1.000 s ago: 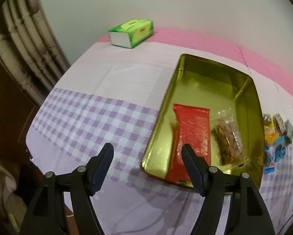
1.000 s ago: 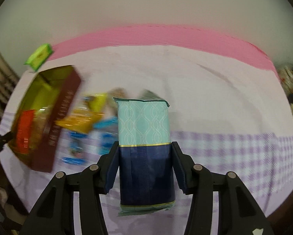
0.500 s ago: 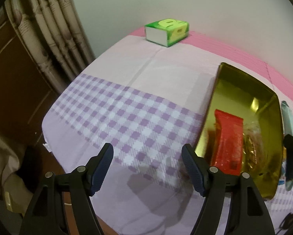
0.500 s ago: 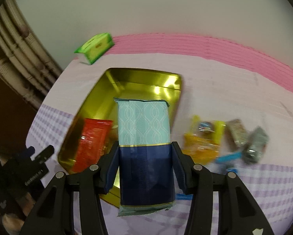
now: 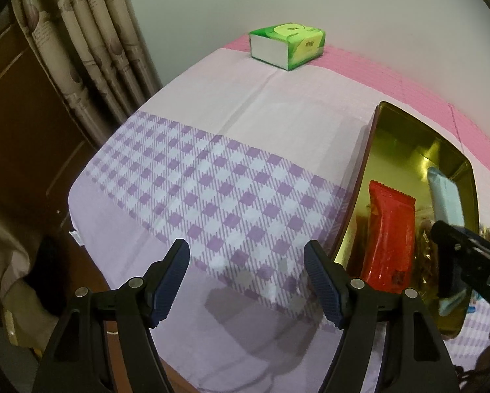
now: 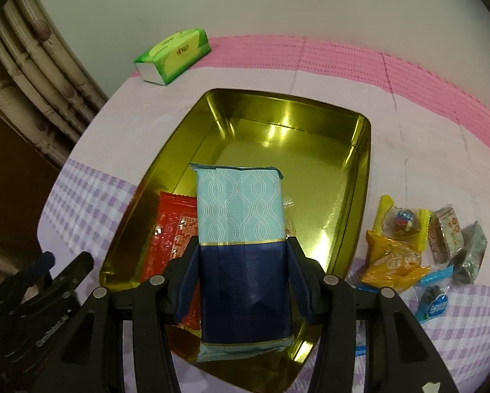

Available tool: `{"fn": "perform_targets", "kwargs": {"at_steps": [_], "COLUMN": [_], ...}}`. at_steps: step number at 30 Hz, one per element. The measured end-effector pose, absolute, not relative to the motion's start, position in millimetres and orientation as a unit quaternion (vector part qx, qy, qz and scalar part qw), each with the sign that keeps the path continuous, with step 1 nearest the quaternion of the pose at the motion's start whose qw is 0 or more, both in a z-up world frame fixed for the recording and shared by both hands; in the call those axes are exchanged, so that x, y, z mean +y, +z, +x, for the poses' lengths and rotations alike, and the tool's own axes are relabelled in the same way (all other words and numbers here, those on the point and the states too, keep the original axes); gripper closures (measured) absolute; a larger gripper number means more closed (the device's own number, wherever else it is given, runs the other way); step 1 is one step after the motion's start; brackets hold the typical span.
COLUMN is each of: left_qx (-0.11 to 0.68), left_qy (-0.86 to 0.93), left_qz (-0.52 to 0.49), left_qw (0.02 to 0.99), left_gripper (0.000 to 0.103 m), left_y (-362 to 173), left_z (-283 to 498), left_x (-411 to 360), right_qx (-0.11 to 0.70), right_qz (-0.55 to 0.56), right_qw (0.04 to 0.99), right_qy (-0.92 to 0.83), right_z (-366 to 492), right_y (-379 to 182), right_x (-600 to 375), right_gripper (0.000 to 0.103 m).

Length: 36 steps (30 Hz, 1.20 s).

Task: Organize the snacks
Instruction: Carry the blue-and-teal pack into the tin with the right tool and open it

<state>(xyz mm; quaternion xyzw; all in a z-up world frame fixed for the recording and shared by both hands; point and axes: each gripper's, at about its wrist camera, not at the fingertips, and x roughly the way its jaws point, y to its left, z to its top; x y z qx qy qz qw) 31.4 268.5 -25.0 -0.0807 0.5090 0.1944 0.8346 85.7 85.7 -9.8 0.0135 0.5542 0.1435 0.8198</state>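
Observation:
My right gripper (image 6: pixel 241 278) is shut on a teal-and-navy snack packet (image 6: pixel 241 229), held above the near half of the gold tin tray (image 6: pixel 310 121). A red packet (image 6: pixel 172 229) lies in the tray under it, beside a clear packet of brown snacks (image 5: pixel 425 249). In the left wrist view the tray (image 5: pixel 405 131) is at the right, with the red packet (image 5: pixel 389 232) and the teal packet (image 5: pixel 444 196) over it. My left gripper (image 5: pixel 246 281) stands open and empty over the checked cloth, left of the tray.
Several loose snacks, among them a yellow packet (image 6: pixel 392 258) and a grey one (image 6: pixel 471 252), lie on the cloth right of the tray. A green tissue box (image 5: pixel 287 44) sits at the far edge by the wall. Curtains (image 5: pixel 90 49) hang beyond the table's left edge.
The right gripper carried the teal packet leftward, from over the loose snacks to above the tray. The left gripper drew away to the left, so the tray slid to the right of its view.

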Motion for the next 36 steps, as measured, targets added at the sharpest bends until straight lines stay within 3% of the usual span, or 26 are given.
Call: {"fn": "perform_targets", "kwargs": {"at_steps": [26, 31, 36], "left_qx": [0.512, 0.512, 0.51], "left_qy": [0.197, 0.196, 0.196], "left_qz": [-0.086, -0.081, -0.079], "left_qw": [0.832, 0.832, 0.834], "left_gripper": [0.03, 0.03, 0.03], "left_y": [-26.2, -25.2, -25.1], "left_z": [31.7, 32.9, 33.5], "left_x": [269.3, 267.7, 266.4], "right_qx": [0.562, 0.556, 0.539], "right_qz": [-0.02, -0.013, -0.021], "right_qw": [0.814, 0.817, 0.827], "right_qy": [0.144, 0.153, 0.16], "right_z": [83.4, 78.8, 72.9], "right_y": [-29.5, -24.4, -9.7], "right_x": [93.5, 91.5, 87.8], "right_gripper": [0.053, 0.043, 0.042]}}
